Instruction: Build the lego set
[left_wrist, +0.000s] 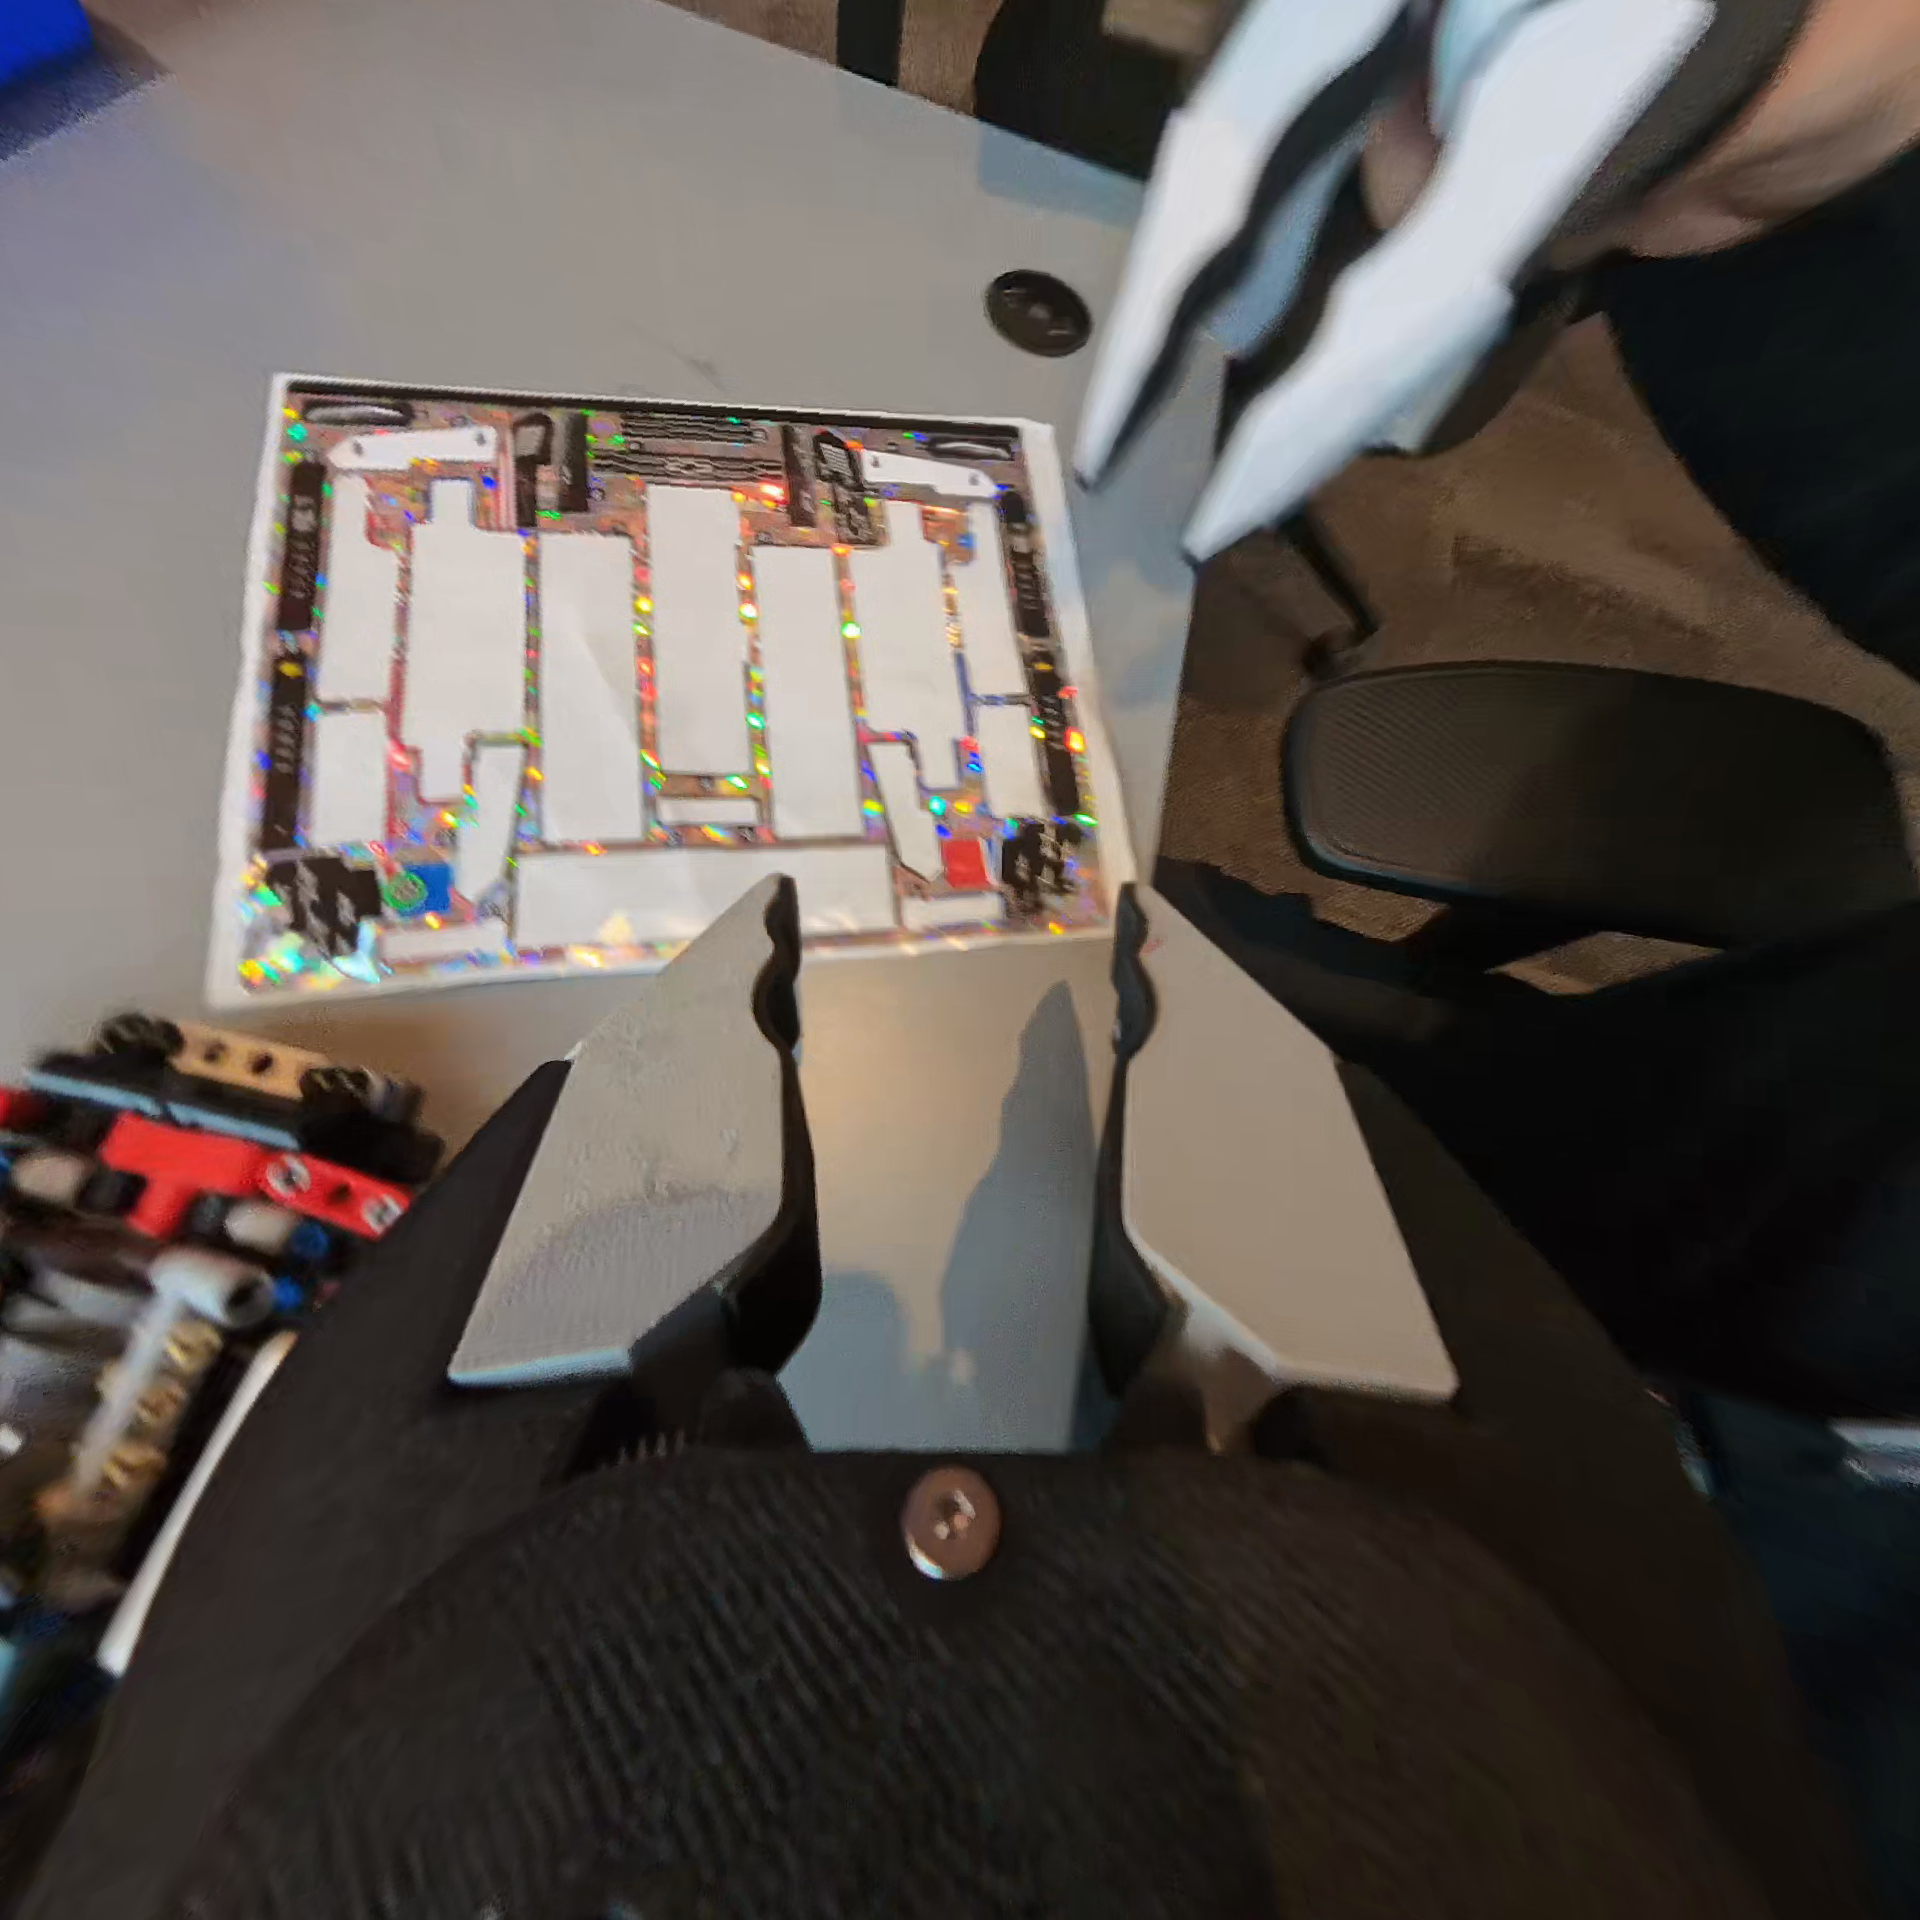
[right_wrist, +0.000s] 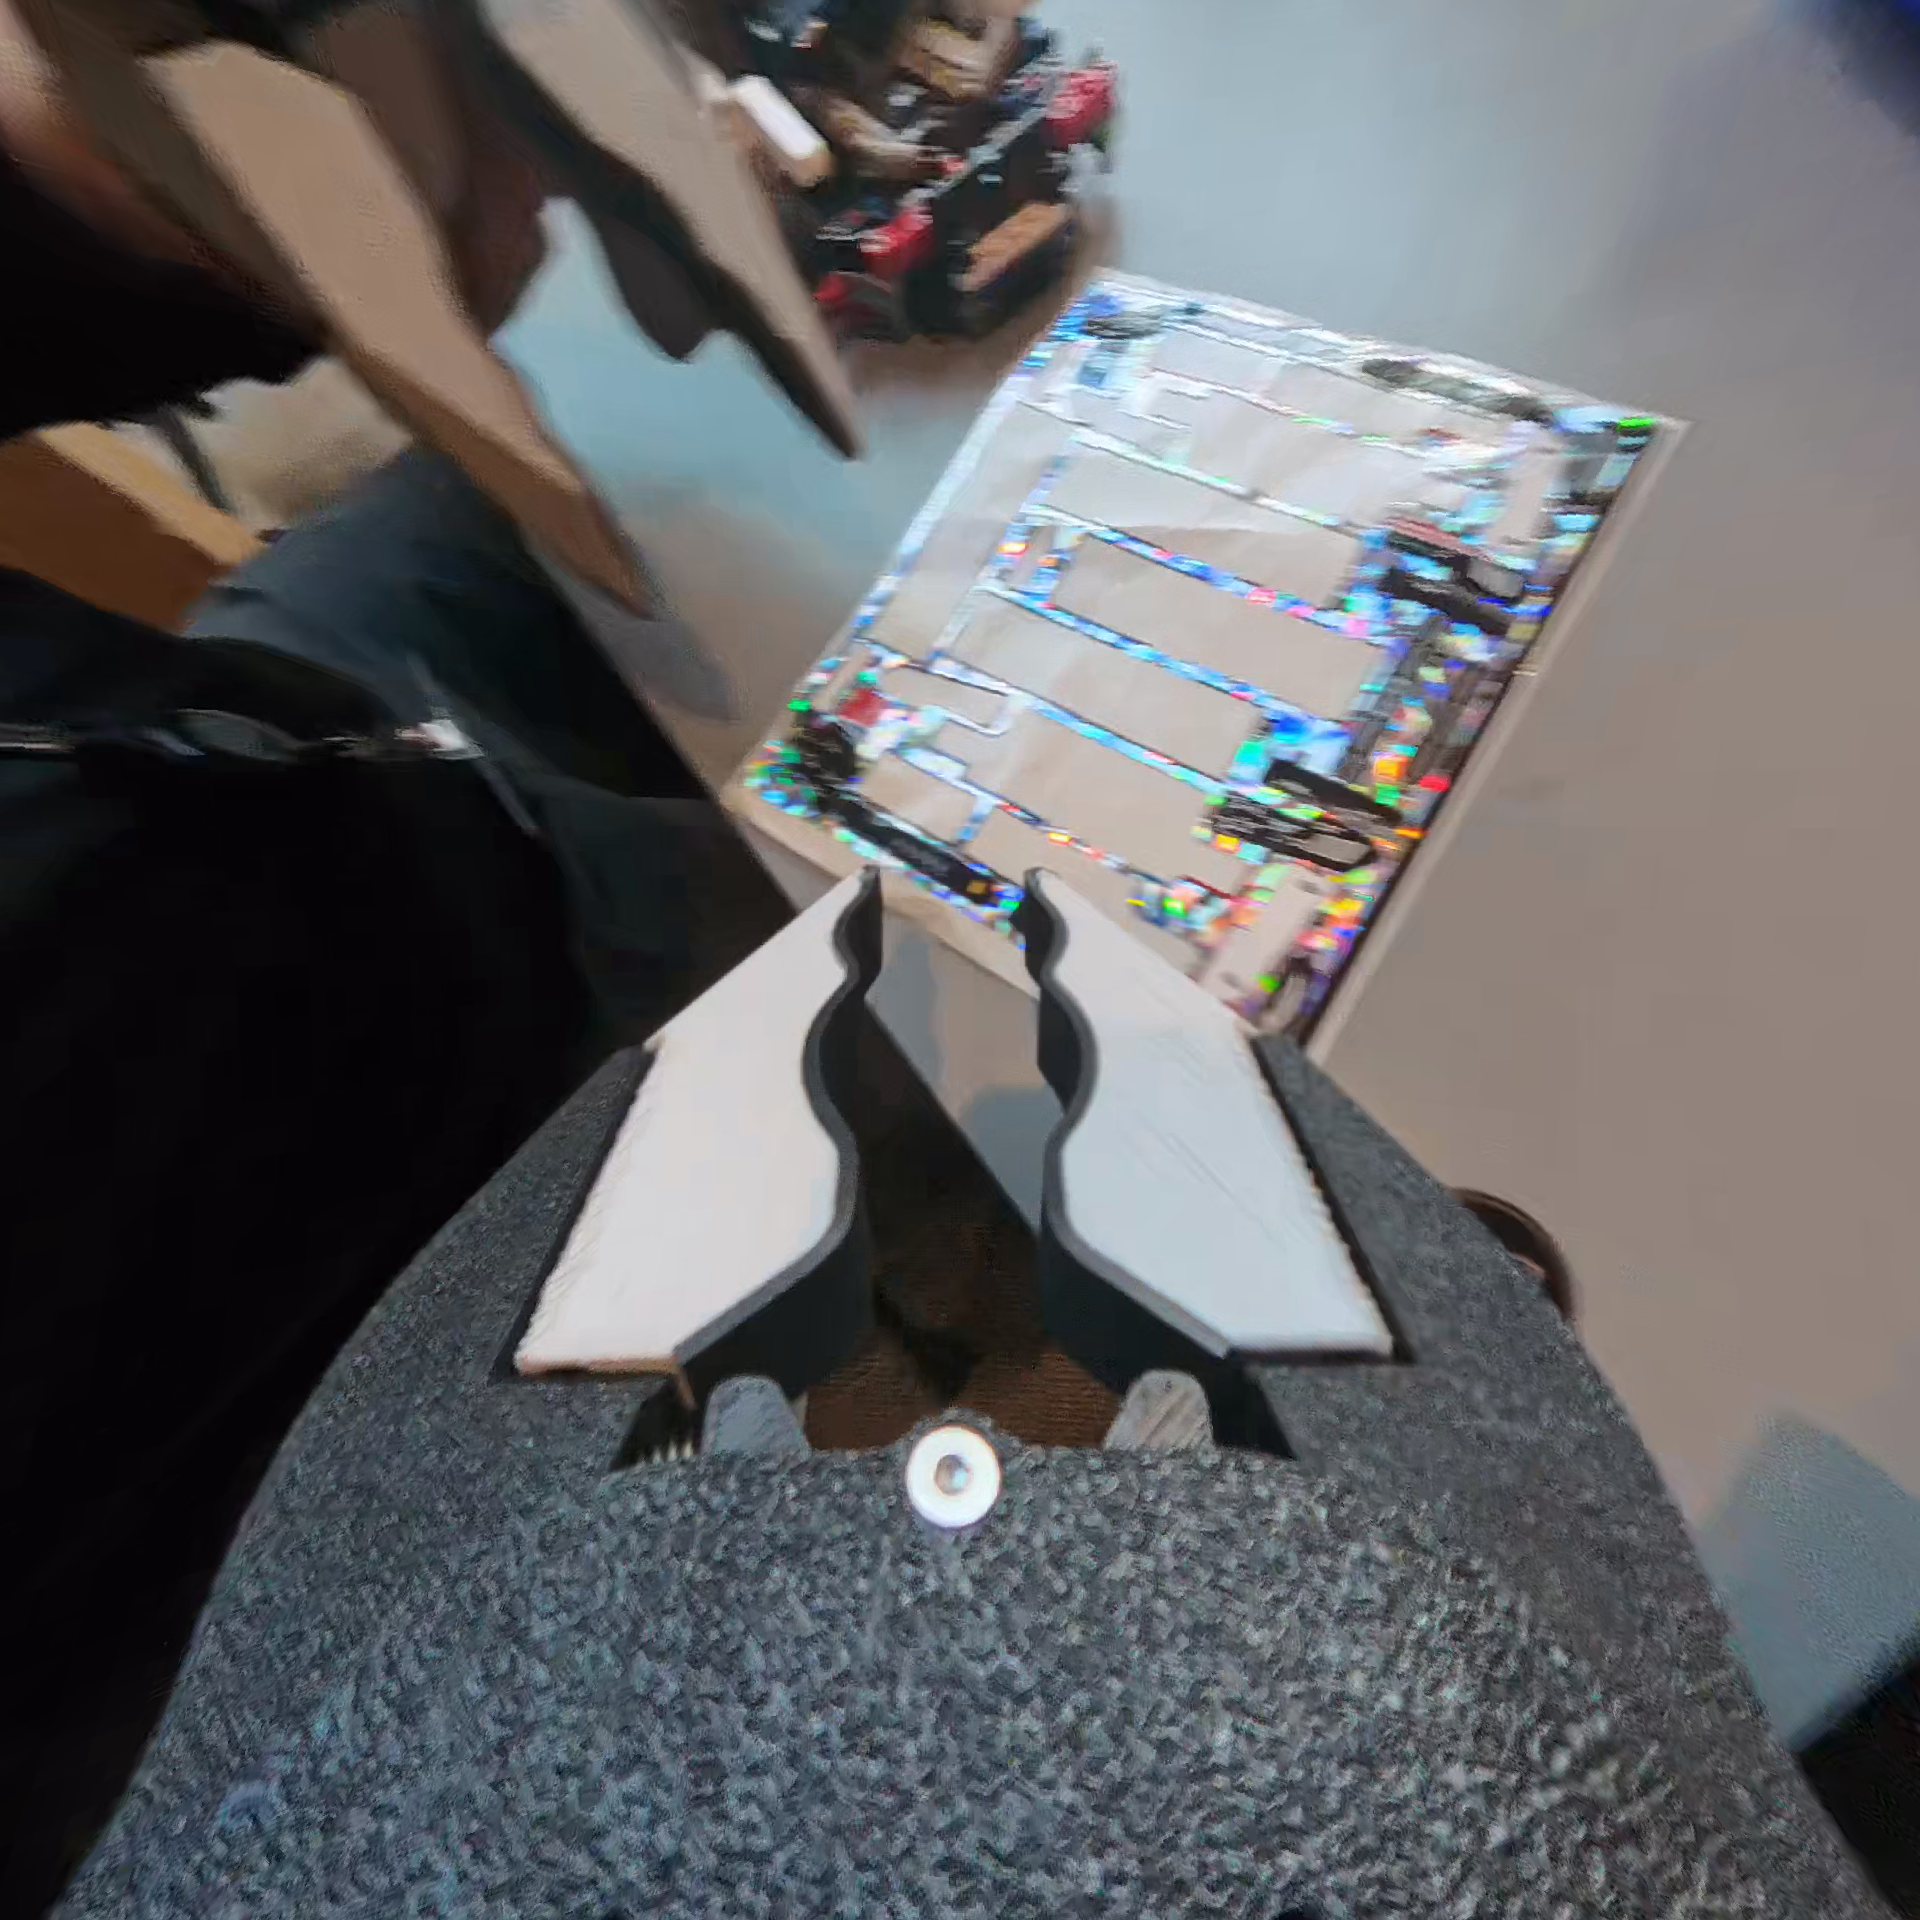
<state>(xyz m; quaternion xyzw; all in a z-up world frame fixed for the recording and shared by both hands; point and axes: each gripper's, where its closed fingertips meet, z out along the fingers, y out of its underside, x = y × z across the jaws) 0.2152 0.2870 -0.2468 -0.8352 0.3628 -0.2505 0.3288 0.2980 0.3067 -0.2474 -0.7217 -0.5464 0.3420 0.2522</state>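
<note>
Left wrist view, left to right. Lego model (left_wrist: 197, 1174) at 9 o'clock, cut off by the frame edge and partly behind the gripper body; black, red, tan and white parts show, details blurry, piece count impossible to tell. One sticker sheet (left_wrist: 665, 675) lies flat on the grey table (left_wrist: 520, 208) at 11–12 o'clock; shiny rainbow border, most stickers peeled off leaving white gaps, a few black ones left along the edges, plus one red and one blue patch near the bottom. Left gripper (left_wrist: 956, 914) in the middle, jaws wide apart, nothing between them; its tips sit over the sheet's near edge, touching or hovering unclear. One round black disc (left_wrist: 1037, 312) on the table at 1 o'clock. Right gripper (left_wrist: 1143, 509) at 1–2 o'clock, motion-blurred, held above the table edge, a bit of the person's hand behind it. One black chair armrest (left_wrist: 1590, 790) at 3 o'clock, carpet under it.

Right wrist view, left to right. Dark clothing fills 8–10 o'clock, hard to make out. Left gripper (right_wrist: 748, 520) at 11 o'clock, blurred and cut off at the top. Lego model (right_wrist: 956, 177) at 12 o'clock, smeared, on the table (right_wrist: 1714, 935). Right gripper (right_wrist: 951, 888) centre, jaws apart with a clear gap, empty, tips over the sheet's near corner. Sticker sheet (right_wrist: 1195, 665) at 1 o'clock, blurred, its corner hidden behind the right finger.
</note>
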